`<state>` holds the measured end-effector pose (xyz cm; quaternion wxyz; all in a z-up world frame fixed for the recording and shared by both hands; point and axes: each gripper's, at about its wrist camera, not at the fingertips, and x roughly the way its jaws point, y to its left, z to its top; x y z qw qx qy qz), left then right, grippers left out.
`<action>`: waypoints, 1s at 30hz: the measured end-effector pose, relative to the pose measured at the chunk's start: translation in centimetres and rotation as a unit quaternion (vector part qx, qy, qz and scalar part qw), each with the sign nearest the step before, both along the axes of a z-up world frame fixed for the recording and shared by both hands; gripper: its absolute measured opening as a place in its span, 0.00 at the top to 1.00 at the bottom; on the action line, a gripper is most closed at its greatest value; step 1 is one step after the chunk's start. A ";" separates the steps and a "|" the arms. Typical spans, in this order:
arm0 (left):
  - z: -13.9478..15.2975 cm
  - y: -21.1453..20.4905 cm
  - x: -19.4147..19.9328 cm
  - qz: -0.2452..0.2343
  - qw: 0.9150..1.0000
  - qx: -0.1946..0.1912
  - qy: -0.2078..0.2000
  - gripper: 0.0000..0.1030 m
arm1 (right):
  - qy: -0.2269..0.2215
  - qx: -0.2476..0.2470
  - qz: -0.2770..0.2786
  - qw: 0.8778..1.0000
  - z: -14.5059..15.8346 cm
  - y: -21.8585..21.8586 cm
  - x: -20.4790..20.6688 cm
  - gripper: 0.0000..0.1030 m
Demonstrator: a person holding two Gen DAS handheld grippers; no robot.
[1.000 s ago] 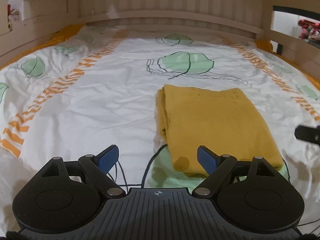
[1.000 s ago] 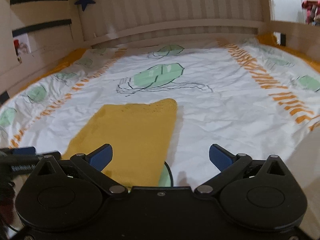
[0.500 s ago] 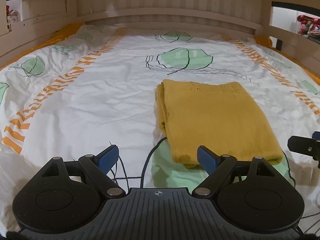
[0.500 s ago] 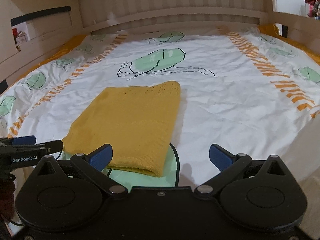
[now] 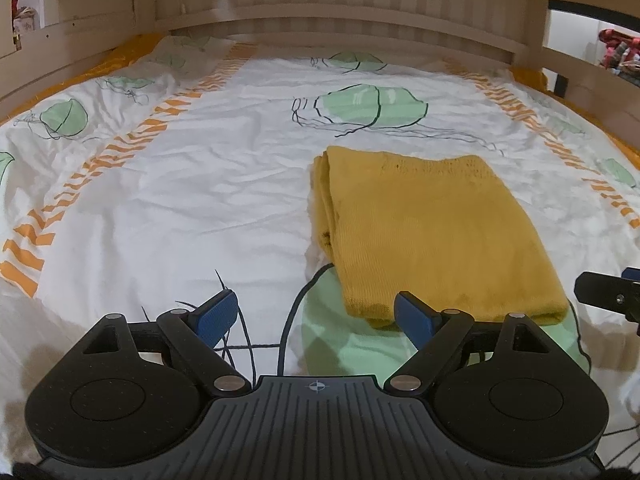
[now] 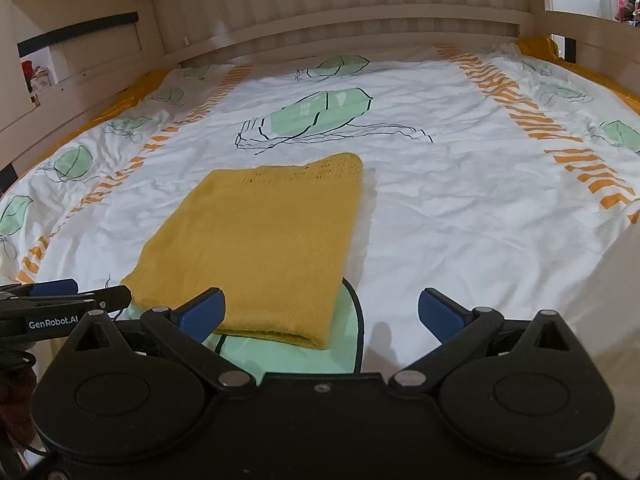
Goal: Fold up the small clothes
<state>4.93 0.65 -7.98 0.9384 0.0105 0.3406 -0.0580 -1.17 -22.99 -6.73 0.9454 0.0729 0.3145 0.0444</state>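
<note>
Folded yellow knit (image 5: 436, 232) lying flat on the white bedsheet (image 5: 180, 200), at one o'clock from the left gripper (image 5: 316, 316), at eleven o'clock from the right gripper (image 6: 322, 312). Both spread wide, gripping nothing, hovering just short of the near hem. Wooden headboard (image 6: 320, 12) at twelve.

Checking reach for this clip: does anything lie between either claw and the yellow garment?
Nothing visible does. The folded yellow garment lies alone on the bedsheet, with the open left claw and open right claw just short of its near edge.
</note>
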 end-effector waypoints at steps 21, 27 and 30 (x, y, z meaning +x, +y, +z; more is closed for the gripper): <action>-0.2 -0.2 0.1 -0.003 1.000 0.000 0.007 0.17 | 0.002 0.002 0.001 1.000 -0.2 0.1 0.0 0.01; -0.3 -0.1 0.1 -0.003 1.000 -0.001 0.008 0.17 | 0.003 0.002 0.001 1.000 -0.2 0.2 0.0 0.01; -0.3 -0.1 0.1 -0.004 1.000 -0.002 0.008 0.17 | 0.006 0.002 0.002 1.000 -0.5 0.3 0.0 0.01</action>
